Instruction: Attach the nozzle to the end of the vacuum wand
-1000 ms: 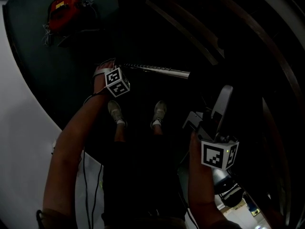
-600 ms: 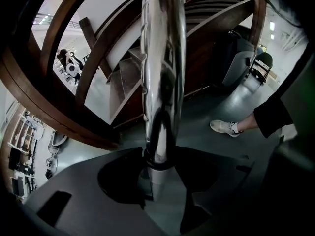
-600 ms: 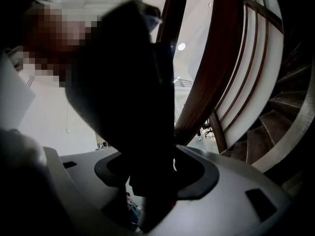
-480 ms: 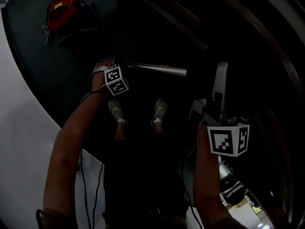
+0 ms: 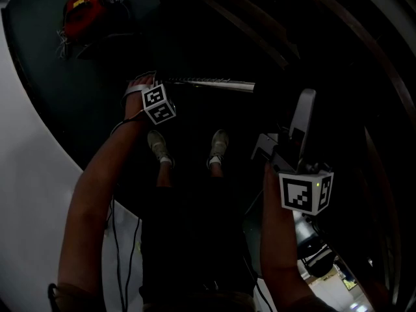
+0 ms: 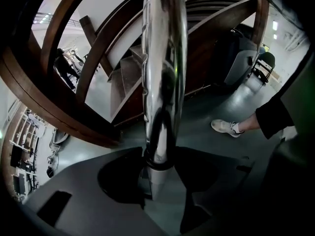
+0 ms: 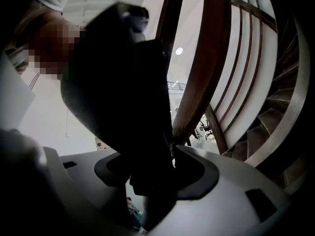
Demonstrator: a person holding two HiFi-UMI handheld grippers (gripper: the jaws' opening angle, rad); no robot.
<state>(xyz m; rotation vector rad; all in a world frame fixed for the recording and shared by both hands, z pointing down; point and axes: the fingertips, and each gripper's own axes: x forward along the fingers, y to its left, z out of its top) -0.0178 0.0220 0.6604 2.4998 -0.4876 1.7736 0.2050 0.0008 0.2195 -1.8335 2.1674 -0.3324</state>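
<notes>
Right gripper (image 7: 147,191), nearest me: jaws clamped on the nozzle (image 5: 303,119). It's a dark body that fills the gap between the pads, with no daylight either side.

Nozzle is up at about waist height on my right. In the head view its long axis runs up the picture, leaning slightly right, with the flat grey end pointing away from me. Too dark to tell which end has the socket.

Left gripper (image 6: 156,183), further out and aimed steeply down: jaws pinched on the chrome wand (image 5: 214,83), close to one end.

The wand's long axis runs left to right across the head view, roughly level above the floor. Its free end points right, toward the nozzle side. That end and the nozzle are well apart, and the two axes are nearly crossed, not in line.

Risks:
- Pushing together before the axes line up could cock the nozzle on the tube mouth and jam it.
- I'm holding the wand near one end, so any wrist wobble swings the far tip. Easy to miss the socket.
- Chrome is slick. An axial push could slide or spin the tube in the left pads.
- An off-centre push could twist the nozzle in the right pads.
- The wooden stair rail (image 7: 206,58) is close behind the nozzle, so a wide swing could clip it.

Beyond that: my shoes (image 5: 218,142) and a red machine (image 5: 84,15) on the floor, well clear.
</notes>
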